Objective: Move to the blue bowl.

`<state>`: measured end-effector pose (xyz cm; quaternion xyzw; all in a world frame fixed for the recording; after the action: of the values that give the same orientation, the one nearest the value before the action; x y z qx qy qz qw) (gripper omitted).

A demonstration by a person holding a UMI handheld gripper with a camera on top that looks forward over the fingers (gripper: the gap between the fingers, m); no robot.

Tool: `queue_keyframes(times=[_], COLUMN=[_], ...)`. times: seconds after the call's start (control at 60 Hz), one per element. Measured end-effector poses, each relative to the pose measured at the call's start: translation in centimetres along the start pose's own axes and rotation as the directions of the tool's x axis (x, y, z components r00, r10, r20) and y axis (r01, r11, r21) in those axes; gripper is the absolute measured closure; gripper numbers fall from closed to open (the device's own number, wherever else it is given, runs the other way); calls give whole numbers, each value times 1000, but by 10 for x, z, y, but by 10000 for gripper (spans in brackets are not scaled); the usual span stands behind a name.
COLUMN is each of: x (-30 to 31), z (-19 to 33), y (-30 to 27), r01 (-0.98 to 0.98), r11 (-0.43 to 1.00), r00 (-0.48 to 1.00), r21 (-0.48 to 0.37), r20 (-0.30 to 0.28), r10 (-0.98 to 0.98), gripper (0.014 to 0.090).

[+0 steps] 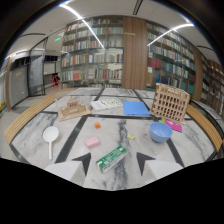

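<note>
Our gripper point(114, 162) holds its two dark fingers apart, gripping nothing, and a green rectangular box point(111, 158) lies on the marble table point(75, 132) between their tips. We see the round blue plastic bowl point(160, 132) beyond the right finger, just before a pale wooden model building point(170, 103).

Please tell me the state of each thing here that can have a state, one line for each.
Gripper: open, holds nothing.
Blue bowl: upright, looks empty, beyond the right finger.
Green box: lying flat, just ahead of the fingers.
White hand mirror: lying flat on the marble table.
</note>
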<state>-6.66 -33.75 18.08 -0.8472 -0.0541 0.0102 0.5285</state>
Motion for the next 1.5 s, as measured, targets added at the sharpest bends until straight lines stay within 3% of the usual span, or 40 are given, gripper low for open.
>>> queue_keyframes(times=[0.333,0.633,0.85,1.2,1.5], x=[45,165,245,292,290], z=[-31,-14,40,145,169], y=[16,47,53,36,42], r01=[49,29,-5,-18,-30], r11=[999,999,998,999,997], r00=[999,988,978,981,985], r21=[-4,-45,-58,-45,-65], r20=[-20,-152,-209,-195,-171], r10=[-49,-36,-7,9,19], gripper=[186,189,189,186,189])
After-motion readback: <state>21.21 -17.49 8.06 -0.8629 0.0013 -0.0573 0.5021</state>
